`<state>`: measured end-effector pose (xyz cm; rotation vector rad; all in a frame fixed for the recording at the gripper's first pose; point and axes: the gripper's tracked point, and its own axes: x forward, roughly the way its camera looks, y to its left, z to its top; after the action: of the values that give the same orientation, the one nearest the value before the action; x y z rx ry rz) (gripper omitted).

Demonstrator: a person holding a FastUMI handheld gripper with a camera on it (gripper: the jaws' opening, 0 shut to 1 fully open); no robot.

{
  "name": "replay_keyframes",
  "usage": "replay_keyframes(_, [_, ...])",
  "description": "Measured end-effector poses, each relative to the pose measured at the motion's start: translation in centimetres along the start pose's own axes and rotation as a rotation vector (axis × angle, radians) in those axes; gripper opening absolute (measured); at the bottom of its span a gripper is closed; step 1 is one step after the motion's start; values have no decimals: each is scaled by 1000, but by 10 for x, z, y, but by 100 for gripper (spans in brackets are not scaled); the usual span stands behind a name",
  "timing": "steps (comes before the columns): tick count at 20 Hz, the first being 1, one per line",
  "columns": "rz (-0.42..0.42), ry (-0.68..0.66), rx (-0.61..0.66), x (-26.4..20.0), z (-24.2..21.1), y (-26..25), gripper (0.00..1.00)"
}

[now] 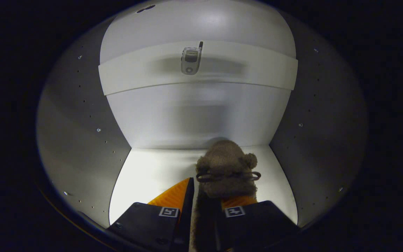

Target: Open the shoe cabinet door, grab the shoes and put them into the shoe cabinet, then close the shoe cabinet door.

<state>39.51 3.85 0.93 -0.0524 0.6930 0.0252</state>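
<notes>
I am looking into the white shoe cabinet (194, 119). A brown fuzzy shoe (226, 161) with small round ears and a dark strap across its top is pinched between my fingers. Its toe points toward the back wall. My gripper (215, 192) is shut on the shoe's rim, with one finger on each side. The shoe hangs over, or rests on, the right half of the cabinet floor (145, 175); I cannot tell which. Its heel end is hidden between the fingers.
A white shelf (257, 73) spans the cabinet above the shoe, with a small grey flip phone (191, 60) lying on it. Side walls (82, 133) with rows of peg holes close in left and right. Bare floor lies to the left of the shoe.
</notes>
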Motion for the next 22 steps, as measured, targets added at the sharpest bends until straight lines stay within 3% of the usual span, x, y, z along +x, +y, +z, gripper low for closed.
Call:
replay_keyframes(4, [5,-5,-19,-11,-3,5,75])
replay_keyframes(10, [-21,-61,7,-40,3,-2,91])
replay_keyframes(14, [-24,-98,19,-61,8,-3,98])
replay_keyframes(22, [-4,-209,28,-156,11,5,98])
